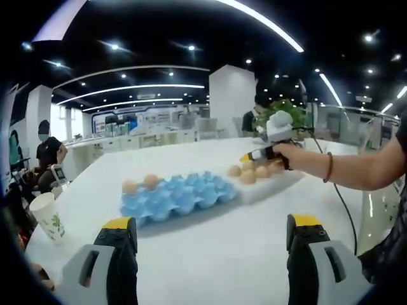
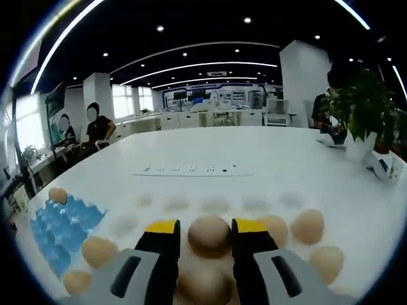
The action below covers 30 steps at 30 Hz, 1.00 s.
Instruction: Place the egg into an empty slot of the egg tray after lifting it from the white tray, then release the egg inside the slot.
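The egg [image 2: 210,234] is smooth, matte, tan and rounded; it sits between the yellow-tipped jaws of the right gripper [image 2: 205,236], which looks closed against it, over the shallow white tray [image 2: 254,204] with other tan eggs [image 2: 308,226] in its round dimples. Beside that tray lies the egg tray [image 1: 178,196], moulded blue with peaked cups, two eggs [image 1: 140,184] at its far end. The left gripper [image 1: 213,236] hangs released above the glossy white worktop [image 1: 210,254].
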### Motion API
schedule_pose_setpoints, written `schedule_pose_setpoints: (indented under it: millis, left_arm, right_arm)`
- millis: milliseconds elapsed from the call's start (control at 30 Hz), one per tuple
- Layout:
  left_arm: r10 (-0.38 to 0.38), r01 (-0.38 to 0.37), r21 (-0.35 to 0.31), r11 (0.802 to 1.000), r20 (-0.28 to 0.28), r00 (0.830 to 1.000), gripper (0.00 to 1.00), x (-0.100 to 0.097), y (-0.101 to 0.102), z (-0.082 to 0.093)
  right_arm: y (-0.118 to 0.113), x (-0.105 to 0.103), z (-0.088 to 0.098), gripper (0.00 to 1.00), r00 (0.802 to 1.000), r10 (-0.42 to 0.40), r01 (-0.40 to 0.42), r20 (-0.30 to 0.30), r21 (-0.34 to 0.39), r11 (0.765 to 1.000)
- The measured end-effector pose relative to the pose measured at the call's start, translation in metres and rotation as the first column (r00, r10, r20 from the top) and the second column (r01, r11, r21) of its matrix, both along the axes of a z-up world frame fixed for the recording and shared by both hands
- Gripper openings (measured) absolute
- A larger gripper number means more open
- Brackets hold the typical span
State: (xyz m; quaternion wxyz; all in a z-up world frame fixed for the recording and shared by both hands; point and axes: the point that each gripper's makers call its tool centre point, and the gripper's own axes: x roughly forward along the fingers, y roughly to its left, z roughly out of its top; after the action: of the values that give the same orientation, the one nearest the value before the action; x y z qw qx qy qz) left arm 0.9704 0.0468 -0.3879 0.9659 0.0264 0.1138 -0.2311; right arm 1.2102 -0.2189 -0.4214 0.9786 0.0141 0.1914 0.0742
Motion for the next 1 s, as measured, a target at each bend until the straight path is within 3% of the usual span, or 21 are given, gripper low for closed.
schedule_pose_setpoints:
  millis: [200,1000]
  left_arm:
    - [-0.003,0.003,-0.002,1.0,0.001,1.0,1.0,0.0012,-0.0008,-0.0004]
    - [0.002,-0.002,0.003,1.0,-0.009,1.0,0.99,0.0005,-0.0027,-0.0022]
  right_arm:
    - [-0.0009,0.0007,-0.0053,0.31,1.0,-0.025,0.025,0.0,-0.103,0.994]
    - [-0.0039,-0.0053,-0.0027,0.28,0.999,-0.039,0.04,0.022,-0.056,0.998]
